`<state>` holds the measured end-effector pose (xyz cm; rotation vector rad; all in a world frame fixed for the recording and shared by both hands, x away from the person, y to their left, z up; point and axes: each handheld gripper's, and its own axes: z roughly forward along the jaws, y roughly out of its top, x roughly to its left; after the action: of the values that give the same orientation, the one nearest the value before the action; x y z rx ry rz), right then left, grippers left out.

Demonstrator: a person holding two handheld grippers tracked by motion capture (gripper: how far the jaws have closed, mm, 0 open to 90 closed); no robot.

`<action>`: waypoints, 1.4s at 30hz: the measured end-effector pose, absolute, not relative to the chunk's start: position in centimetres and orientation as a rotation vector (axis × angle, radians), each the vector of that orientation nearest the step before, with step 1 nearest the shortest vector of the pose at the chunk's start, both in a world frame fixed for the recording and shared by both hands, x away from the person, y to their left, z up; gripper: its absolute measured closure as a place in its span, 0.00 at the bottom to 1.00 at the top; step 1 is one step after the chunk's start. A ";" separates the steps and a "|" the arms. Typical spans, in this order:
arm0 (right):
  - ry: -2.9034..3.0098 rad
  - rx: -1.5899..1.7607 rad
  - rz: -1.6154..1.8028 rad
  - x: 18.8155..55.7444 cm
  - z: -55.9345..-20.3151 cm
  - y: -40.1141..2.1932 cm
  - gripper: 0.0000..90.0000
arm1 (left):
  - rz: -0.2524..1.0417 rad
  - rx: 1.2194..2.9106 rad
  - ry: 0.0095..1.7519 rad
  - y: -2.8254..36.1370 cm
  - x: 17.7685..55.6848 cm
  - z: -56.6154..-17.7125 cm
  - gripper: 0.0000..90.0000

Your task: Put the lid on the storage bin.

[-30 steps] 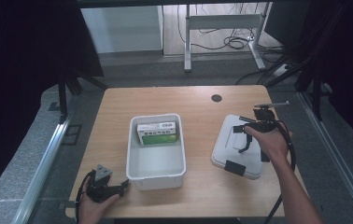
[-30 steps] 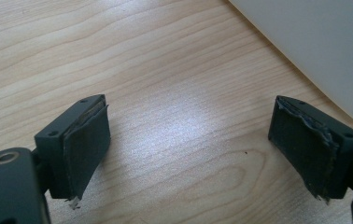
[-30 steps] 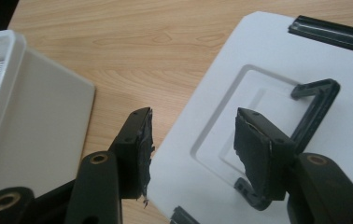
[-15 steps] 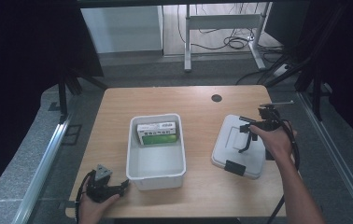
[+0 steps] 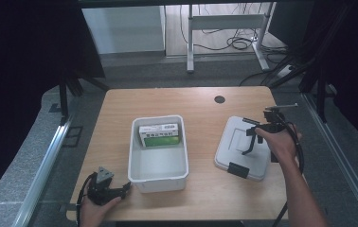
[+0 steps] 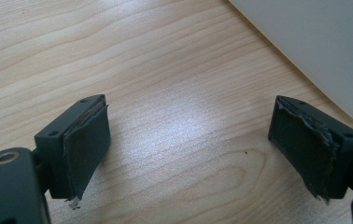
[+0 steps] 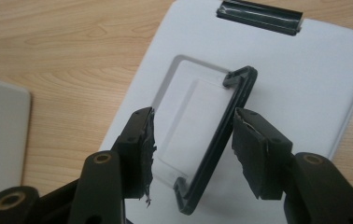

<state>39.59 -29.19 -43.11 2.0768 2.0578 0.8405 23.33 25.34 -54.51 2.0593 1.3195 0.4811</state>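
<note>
Hands enter at the near edge of the pale wooden counter. At the near left corner the left gripper rests low, its jaws standing wide apart over bare wood with nothing between them, their tips just short of the white plastic open bin. That bin sits mid-counter with its long axis running away from the person; at its far end lies a green-and-white printed carton, laid across the bin's width.

To the right, well apart from the bin, lies the flat white plastic lid with a black latch clip on its near edge. Its long axis also runs roughly near to far, tilted slightly leftward at the far end. A black folding carry handle is hinged at its middle and stands raised, running along the lid's length. The right gripper hangs above it, jaws partly open and straddling the handle bar; they have just been closing a little, yet the pads do not press on it.

By my reading the work is early: the carton is already packed, the lid is not yet gripped, and lifting it, carrying it over and seating it on the bin all remain.
</note>
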 end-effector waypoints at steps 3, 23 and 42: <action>2.055 2.082 0.817 39.7 -43.3 -29.3 0.55 | 0.481 2.059 1.320 25.3 23.3 -54.5 0.14; 1.981 2.208 0.771 40.6 -45.7 -30.0 0.58 | 0.482 2.059 1.320 25.3 23.3 -54.5 0.14; 1.882 2.536 0.796 41.3 -46.4 -30.2 0.91 | 0.482 2.059 1.319 25.3 23.3 -54.5 0.14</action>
<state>41.29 -30.20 -46.42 2.5359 1.8824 0.7965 23.33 25.34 -54.51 2.0586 1.3195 0.4821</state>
